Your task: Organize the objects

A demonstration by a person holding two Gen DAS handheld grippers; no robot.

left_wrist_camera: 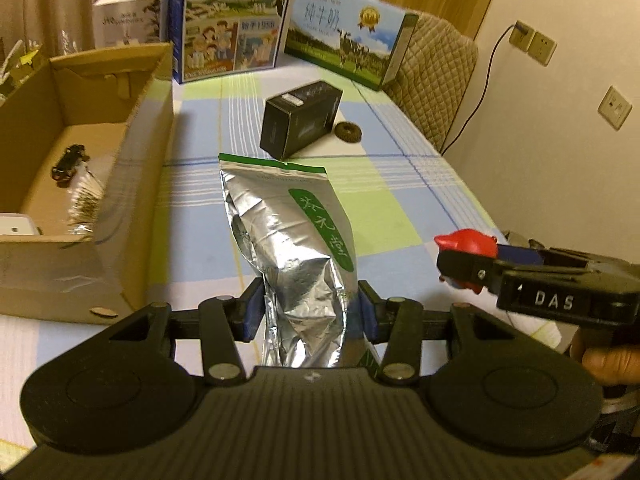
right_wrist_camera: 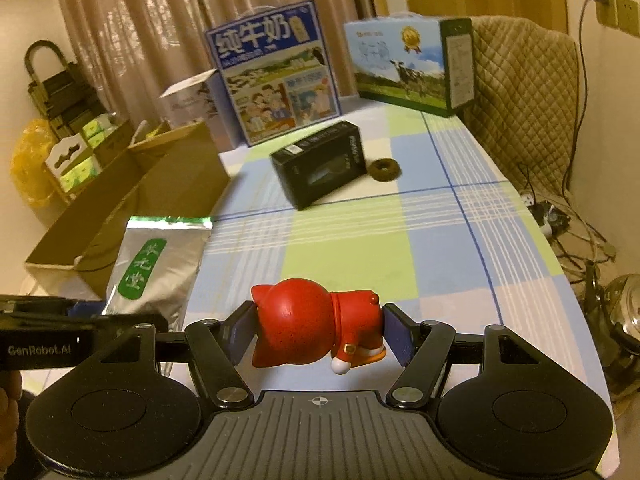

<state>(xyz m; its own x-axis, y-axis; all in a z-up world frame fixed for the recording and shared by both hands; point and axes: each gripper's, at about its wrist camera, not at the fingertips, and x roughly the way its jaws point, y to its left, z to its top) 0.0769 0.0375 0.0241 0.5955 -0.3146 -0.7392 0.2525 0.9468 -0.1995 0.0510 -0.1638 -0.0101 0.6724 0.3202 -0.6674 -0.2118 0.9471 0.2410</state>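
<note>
Foil pouch [left_wrist_camera: 296, 248] over checked tablecloth [left_wrist_camera: 400, 184], cardboard box [left_wrist_camera: 132, 184] beside, curtains [right_wrist_camera: 132, 20] behind

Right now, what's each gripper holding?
Left gripper: closed on the silver foil bag.
Right gripper: closed on the red toy figure.

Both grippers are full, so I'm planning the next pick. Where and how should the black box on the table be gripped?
Probably across its two long side faces, near the middle, coming down from above. The black box lies flat on the tablecloth, so its top is open to reach. It sits angled, so turn the gripper to match. The ring lies just off its far end; stay clear of that end.
</note>
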